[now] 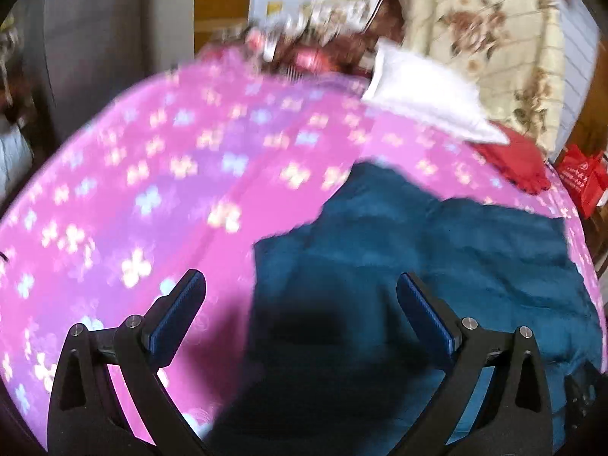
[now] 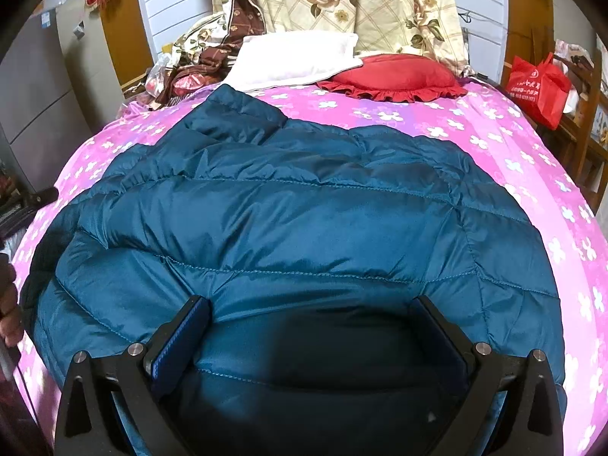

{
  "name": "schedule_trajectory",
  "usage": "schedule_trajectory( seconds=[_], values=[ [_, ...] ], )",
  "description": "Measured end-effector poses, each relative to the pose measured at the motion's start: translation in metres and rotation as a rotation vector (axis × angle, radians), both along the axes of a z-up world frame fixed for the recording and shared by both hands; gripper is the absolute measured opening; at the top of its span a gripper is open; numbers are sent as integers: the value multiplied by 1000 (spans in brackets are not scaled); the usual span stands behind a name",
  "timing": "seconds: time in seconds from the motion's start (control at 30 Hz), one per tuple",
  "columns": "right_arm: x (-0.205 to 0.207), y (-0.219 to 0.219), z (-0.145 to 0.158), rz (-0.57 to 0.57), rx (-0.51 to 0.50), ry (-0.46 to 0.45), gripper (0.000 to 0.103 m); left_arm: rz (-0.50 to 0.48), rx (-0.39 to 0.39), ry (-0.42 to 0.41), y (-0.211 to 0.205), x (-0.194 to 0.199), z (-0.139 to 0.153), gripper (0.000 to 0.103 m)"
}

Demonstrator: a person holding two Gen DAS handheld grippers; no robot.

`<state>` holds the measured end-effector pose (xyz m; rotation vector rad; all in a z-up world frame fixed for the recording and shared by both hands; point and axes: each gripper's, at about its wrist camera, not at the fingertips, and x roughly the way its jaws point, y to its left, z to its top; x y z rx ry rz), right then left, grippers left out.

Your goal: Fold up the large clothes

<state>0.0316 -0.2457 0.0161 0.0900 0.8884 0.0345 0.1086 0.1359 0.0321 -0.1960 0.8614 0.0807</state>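
Note:
A teal quilted puffer jacket (image 2: 304, 209) lies spread on a pink flowered bedsheet (image 2: 494, 133), collar toward the pillows. My right gripper (image 2: 311, 307) is open just above the jacket's near hem, its fingers wide apart and nothing between them. In the blurred left wrist view the jacket (image 1: 437, 250) lies to the right, and my left gripper (image 1: 300, 285) is open over its left edge, one finger above the sheet (image 1: 152, 190) and the other above the jacket. A hand shows at the left edge of the right wrist view.
A white pillow (image 2: 296, 57) and a red frilled cushion (image 2: 395, 74) lie at the head of the bed. A rose-patterned quilt (image 2: 361, 0) leans behind them. Crumpled floral bedding (image 2: 190, 60) sits at the back left. A red bag (image 2: 539, 87) stands on furniture at the right.

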Motion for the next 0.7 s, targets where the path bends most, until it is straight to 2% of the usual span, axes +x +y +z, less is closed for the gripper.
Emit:
schedule_trajectory(
  seconds=[0.07, 0.17, 0.33, 0.43, 0.5, 0.57, 0.67, 0.7],
  values=[
    [0, 0, 0, -2, 4, 2, 103, -30, -120, 86, 14, 14, -20, 101],
    [1, -1, 1, 0, 8, 2, 103, -131, -352, 201, 23, 32, -51, 102],
    [0, -1, 0, 6, 7, -6, 103, -180, -382, 140, 17, 35, -50, 102],
    [-1, 0, 0, 6, 4, -9, 103, -197, -341, 115, 10, 31, -48, 83],
    [-1, 0, 0, 6, 4, -6, 103, -196, -313, 93, 8, 30, -44, 60],
    [0, -1, 1, 3, 15, 11, 103, -190, -268, 70, 2, 30, -38, 49],
    [1, -4, 10, -27, 28, 24, 103, -173, -212, 54, -2, 27, -36, 42],
    [-2, -5, 17, -46, 19, -6, 103, -167, -198, 49, -4, 26, -36, 42]
  ],
)
